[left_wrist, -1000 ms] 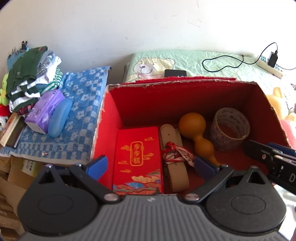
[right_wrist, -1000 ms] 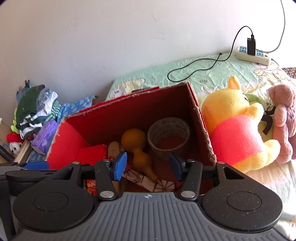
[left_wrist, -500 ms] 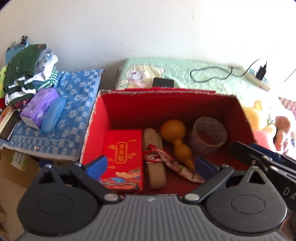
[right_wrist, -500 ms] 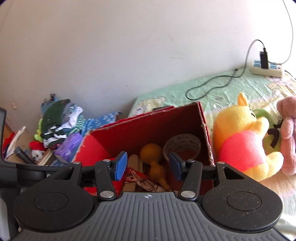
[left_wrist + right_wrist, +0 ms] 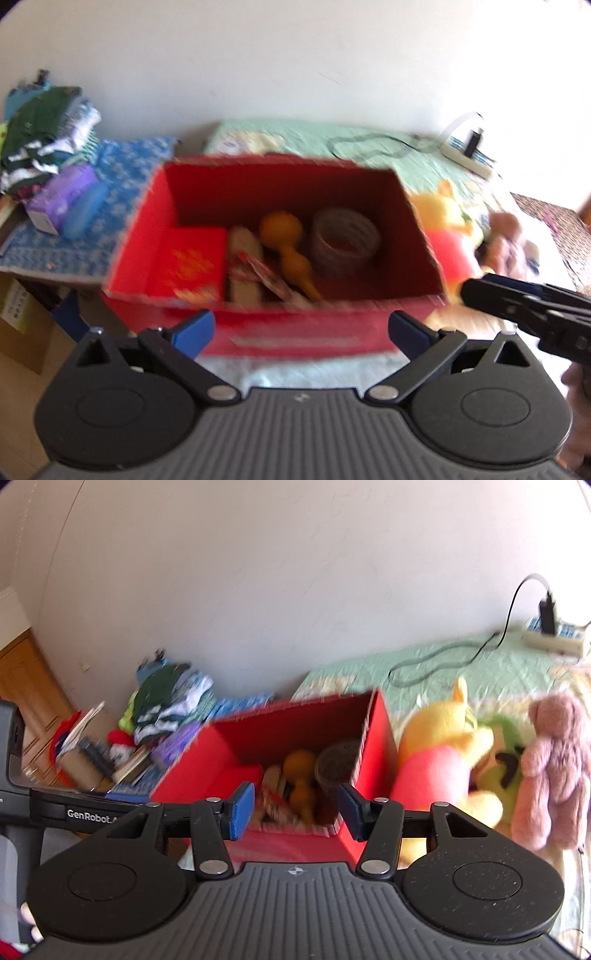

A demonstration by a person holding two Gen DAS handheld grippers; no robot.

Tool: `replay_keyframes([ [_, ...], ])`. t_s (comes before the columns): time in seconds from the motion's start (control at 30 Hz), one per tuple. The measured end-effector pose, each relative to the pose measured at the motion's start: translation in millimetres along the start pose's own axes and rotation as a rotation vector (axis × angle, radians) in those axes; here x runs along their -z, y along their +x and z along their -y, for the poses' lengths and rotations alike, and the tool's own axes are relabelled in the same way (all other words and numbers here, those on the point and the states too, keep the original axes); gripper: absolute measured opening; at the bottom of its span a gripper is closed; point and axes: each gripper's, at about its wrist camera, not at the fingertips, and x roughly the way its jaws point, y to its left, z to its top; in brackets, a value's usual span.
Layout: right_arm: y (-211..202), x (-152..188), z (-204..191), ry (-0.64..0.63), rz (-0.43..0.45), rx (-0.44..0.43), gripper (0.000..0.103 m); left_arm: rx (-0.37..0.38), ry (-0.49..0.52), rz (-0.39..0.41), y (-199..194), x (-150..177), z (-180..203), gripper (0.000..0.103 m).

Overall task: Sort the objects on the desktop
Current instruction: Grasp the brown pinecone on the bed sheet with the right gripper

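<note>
An open red box (image 5: 369,192) (image 5: 373,734) stands on the bed. It holds a red packet (image 5: 188,264), a tan strap with a red-white ribbon (image 5: 245,254), a yellow gourd (image 5: 286,240) (image 5: 301,771) and a roll of tape (image 5: 345,240) (image 5: 336,768). My left gripper (image 5: 301,330) is open and empty, in front of and above the box. My right gripper (image 5: 297,810) is open and empty, also pulled back from the box; it shows at the right of the left wrist view (image 5: 524,306).
Yellow (image 5: 439,746) and pink (image 5: 554,768) plush toys lie right of the box. A power strip (image 5: 554,640) and cable lie on the green sheet. Folded clothes (image 5: 44,129), a purple pack (image 5: 59,197) and a blue case (image 5: 86,210) sit on a blue cloth at left.
Both grippers have drawn back and up from the box, which now looks smaller and farther. Both stay open and empty. The frames are blurred by motion.
</note>
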Motion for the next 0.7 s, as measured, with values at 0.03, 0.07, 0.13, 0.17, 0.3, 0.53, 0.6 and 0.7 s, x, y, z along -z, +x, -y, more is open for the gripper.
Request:
replay_keyframes([
  [0.03,2,4,5,0.0,-0.044,-0.013,0.054,0.029,-0.003,-0.016,1,9,4,0.101],
  [0.07,4,9,10,0.001,-0.082,-0.022,0.054,0.063,-0.009,-0.038,4,17,7,0.101],
  [0.13,9,20,19,0.016,-0.159,-0.046,0.054,0.115,-0.024,-0.106,14,35,12,0.101],
  [0.17,12,27,23,0.027,-0.203,-0.059,0.054,0.13,-0.031,-0.136,19,44,15,0.1],
  [0.3,29,51,36,0.097,-0.365,-0.083,0.053,0.204,-0.049,-0.243,35,80,26,0.1],
  [0.53,40,72,49,0.199,-0.497,-0.143,0.053,0.245,-0.068,-0.281,47,107,46,0.101],
  [0.6,43,74,49,0.206,-0.528,-0.16,0.053,0.232,-0.061,-0.279,50,110,50,0.101],
  [0.7,48,77,43,0.201,-0.56,-0.187,0.052,0.195,-0.063,-0.281,55,110,53,0.1],
])
